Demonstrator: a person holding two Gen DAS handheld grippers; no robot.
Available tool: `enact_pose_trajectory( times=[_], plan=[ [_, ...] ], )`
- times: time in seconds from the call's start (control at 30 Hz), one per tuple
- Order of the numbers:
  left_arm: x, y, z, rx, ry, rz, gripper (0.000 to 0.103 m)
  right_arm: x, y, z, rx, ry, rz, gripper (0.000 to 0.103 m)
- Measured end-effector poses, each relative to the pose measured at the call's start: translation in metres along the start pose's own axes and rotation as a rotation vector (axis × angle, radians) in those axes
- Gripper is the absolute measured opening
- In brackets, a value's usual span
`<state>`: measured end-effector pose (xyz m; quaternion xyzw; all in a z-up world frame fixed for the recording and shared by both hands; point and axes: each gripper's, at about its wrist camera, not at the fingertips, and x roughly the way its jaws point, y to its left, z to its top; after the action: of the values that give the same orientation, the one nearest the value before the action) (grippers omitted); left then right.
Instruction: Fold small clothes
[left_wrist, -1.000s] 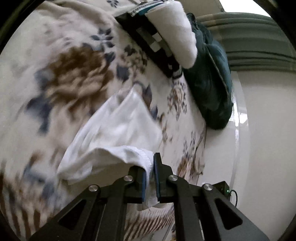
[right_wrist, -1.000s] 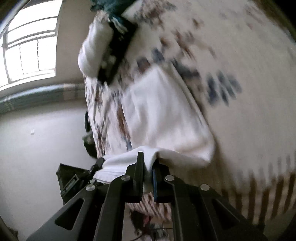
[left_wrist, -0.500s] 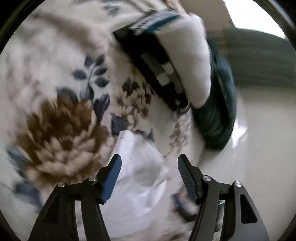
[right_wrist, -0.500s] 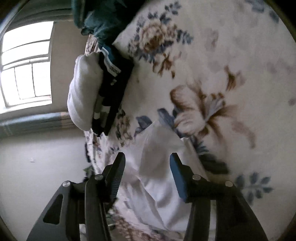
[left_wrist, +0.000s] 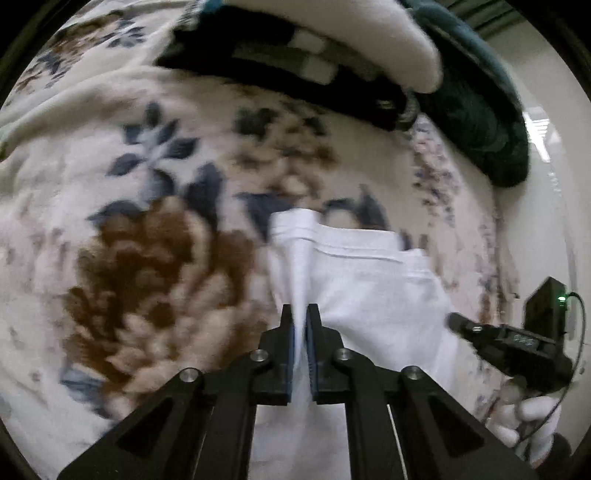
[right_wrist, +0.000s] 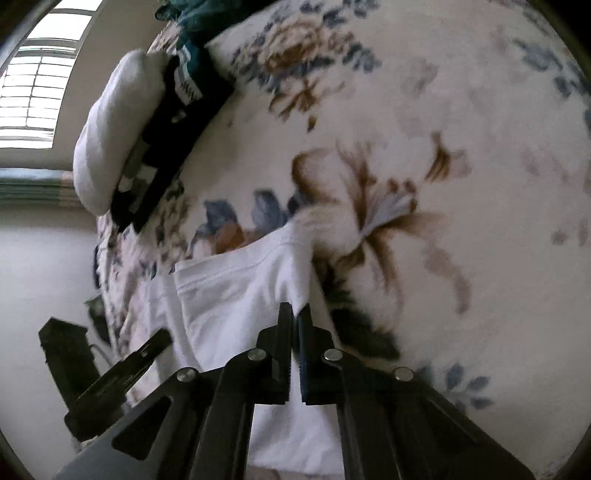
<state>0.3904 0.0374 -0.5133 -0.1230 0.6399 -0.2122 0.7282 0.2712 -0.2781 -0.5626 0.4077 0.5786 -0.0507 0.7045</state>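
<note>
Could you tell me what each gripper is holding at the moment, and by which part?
Both hold the white garment: the left gripper pinches a raised fold near one side edge, the right gripper the opposite side edge.

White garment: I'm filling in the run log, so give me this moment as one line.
stage: regrasp | left gripper: shut on white garment | right gripper: shut on white garment | surface: floral blanket

Two close, steeply downward wrist views, both over one white garment (left_wrist: 373, 291) (right_wrist: 236, 306).
</note>
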Motion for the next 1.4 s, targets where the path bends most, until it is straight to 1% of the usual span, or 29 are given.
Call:
enact_pose_trajectory(
  times=[0.07, 0.13, 0.17, 0.2, 0.23, 0.27, 0.3, 0.33, 0.4, 0.43, 0.5, 0.53, 0.57, 0.6, 0.63, 0.67, 0.77, 0.8, 0.83, 0.87, 0.93, 0.97, 1.03, 1.1, 1.13, 1.17, 1.23, 1.3, 1.4],
  plan=[
    [-0.005, 0.019, 0.002, -0.063, -0.002, -0.024, 0.004, 0.002, -0.005, 0.002, 0.027, 0.001, -0.008, 0.002],
    [-0.013, 0.031, 0.004, -0.093, -0.007, -0.013, 0.004, 0.001, -0.004, 0.001, 0.018, -0.004, -0.026, 0.002],
    [-0.017, 0.036, 0.004, -0.117, -0.001, -0.041, 0.006, 0.0, -0.003, 0.001, 0.017, -0.005, -0.035, 0.002],
    [-0.023, 0.041, 0.003, -0.158, 0.009, -0.1, 0.007, -0.001, -0.002, 0.001, 0.022, -0.001, -0.032, 0.002],
    [-0.025, 0.043, 0.001, -0.188, 0.014, -0.132, 0.017, -0.003, -0.001, 0.001, 0.038, 0.016, -0.003, 0.003],
    [-0.027, 0.043, -0.003, -0.213, 0.023, -0.172, 0.039, -0.004, -0.001, 0.001, 0.045, 0.028, 0.013, 0.004],
    [-0.028, 0.04, -0.007, -0.227, 0.028, -0.216, 0.053, -0.007, -0.001, 0.001, 0.05, 0.037, 0.023, 0.004],
    [-0.027, 0.036, -0.01, -0.231, 0.027, -0.237, 0.066, -0.011, 0.0, 0.001, 0.054, 0.038, 0.028, 0.007],
    [-0.02, 0.023, -0.01, -0.207, 0.029, -0.219, 0.066, -0.017, -0.002, 0.0, 0.058, 0.031, 0.056, 0.028],
    [-0.014, 0.016, -0.009, -0.181, 0.028, -0.2, 0.066, -0.017, -0.002, 0.0, 0.061, 0.031, 0.057, 0.044],
    [-0.002, 0.002, -0.004, -0.134, 0.014, -0.138, 0.061, -0.007, -0.005, 0.0, 0.07, 0.062, 0.059, 0.046],
    [0.003, 0.0, -0.004, -0.112, 0.009, -0.116, 0.022, 0.001, -0.007, -0.001, 0.08, 0.097, 0.071, 0.046],
    [0.011, -0.004, -0.004, -0.086, 0.017, -0.089, 0.004, 0.007, -0.009, -0.002, 0.093, 0.116, 0.083, 0.046],
    [0.011, -0.003, -0.005, -0.073, 0.006, -0.071, 0.004, 0.014, -0.011, -0.003, 0.103, 0.129, 0.092, 0.046],
    [0.009, -0.003, -0.007, -0.059, -0.009, -0.064, 0.004, 0.016, -0.01, -0.004, 0.099, 0.122, 0.098, 0.029],
    [0.006, -0.004, -0.008, -0.05, -0.018, -0.062, 0.004, 0.016, -0.009, -0.005, 0.091, 0.112, 0.097, 0.002],
    [-0.001, 0.002, -0.008, -0.053, -0.02, -0.042, 0.002, 0.005, -0.002, -0.006, 0.053, 0.067, 0.059, 0.002],
    [-0.003, 0.008, -0.007, -0.064, -0.02, -0.025, 0.002, 0.002, -0.001, -0.006, 0.049, 0.06, 0.049, 0.002],
    [-0.002, 0.015, -0.006, -0.09, -0.013, -0.029, 0.002, 0.001, -0.001, -0.006, 0.047, 0.054, 0.036, 0.002],
    [-0.001, 0.021, -0.005, -0.116, -0.006, -0.038, 0.002, 0.001, -0.001, -0.006, 0.047, 0.054, 0.027, 0.002],
    [-0.008, 0.024, -0.004, -0.114, -0.023, -0.002, 0.002, 0.004, 0.0, -0.004, 0.05, 0.068, 0.01, 0.002],
    [-0.012, 0.025, -0.003, -0.117, -0.022, -0.008, 0.003, 0.005, 0.002, -0.003, 0.042, 0.071, 0.009, 0.002],
    [-0.023, 0.029, -0.008, -0.159, -0.015, -0.066, 0.004, 0.003, 0.002, 0.001, 0.051, 0.113, 0.049, 0.003],
    [-0.038, 0.029, -0.022, -0.188, -0.022, -0.134, 0.014, -0.006, -0.001, 0.0, 0.058, 0.127, 0.067, 0.006],
    [-0.046, 0.03, -0.033, -0.198, -0.026, -0.159, 0.026, -0.017, -0.004, -0.003, 0.039, 0.126, 0.079, 0.015],
    [-0.052, 0.029, -0.045, -0.197, -0.03, -0.177, 0.041, -0.024, -0.007, -0.007, 0.02, 0.124, 0.07, 0.03],
    [-0.057, 0.026, -0.072, -0.19, -0.003, -0.199, 0.057, -0.034, -0.012, -0.019, -0.016, 0.141, 0.065, 0.04],
    [-0.047, 0.02, -0.094, -0.188, 0.041, -0.2, 0.057, -0.033, -0.022, -0.037, -0.033, 0.211, 0.063, 0.04],
    [-0.031, 0.011, -0.113, -0.137, 0.068, -0.156, 0.053, -0.023, -0.031, -0.058, -0.046, 0.284, 0.073, 0.04]
  ],
)
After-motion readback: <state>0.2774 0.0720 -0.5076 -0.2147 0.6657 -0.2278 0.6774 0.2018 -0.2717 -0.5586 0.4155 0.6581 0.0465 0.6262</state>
